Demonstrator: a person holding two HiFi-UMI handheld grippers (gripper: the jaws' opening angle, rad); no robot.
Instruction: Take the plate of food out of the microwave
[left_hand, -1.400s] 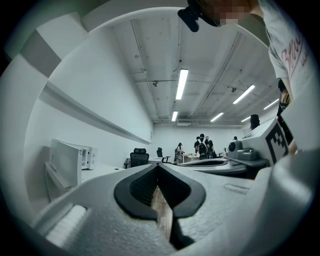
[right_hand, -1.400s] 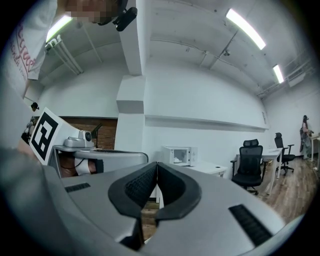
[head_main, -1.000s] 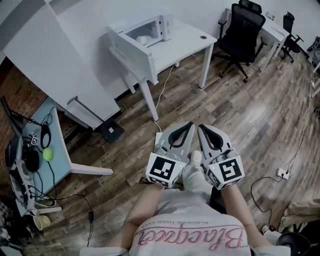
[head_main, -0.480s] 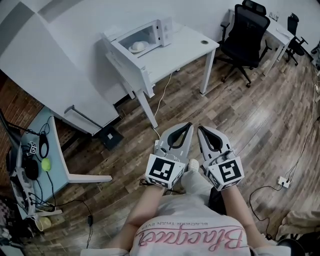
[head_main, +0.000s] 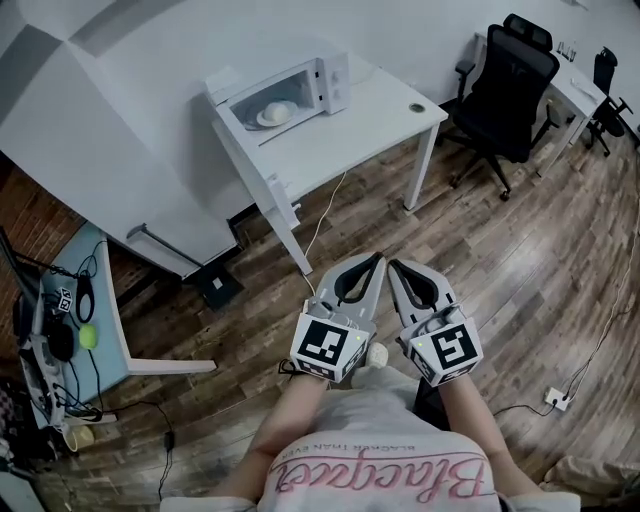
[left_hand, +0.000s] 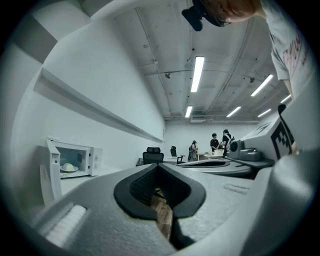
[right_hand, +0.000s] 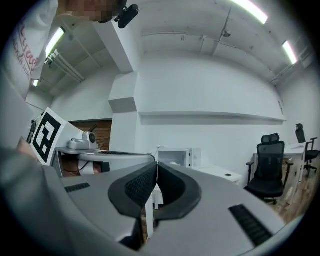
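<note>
Plate of food (head_main: 275, 113) inside microwave (head_main: 335, 85) on white desk (head_main: 352, 127).

Upside-down pink script on shirt (head_main: 375, 472), illegible

Left claw (left_hand: 158, 167) jaws together, empty. Microwave (left_hand: 80, 161) at left, door (left_hand: 49, 172) open, plate of food (left_hand: 69, 168) inside.

A white counter (head_main: 370, 105) is standing on a wood-plank floor (head_main: 530, 260) against a white wall (head_main: 180, 40). A black office chair (head_main: 510, 80) is sitting beside it.
</note>
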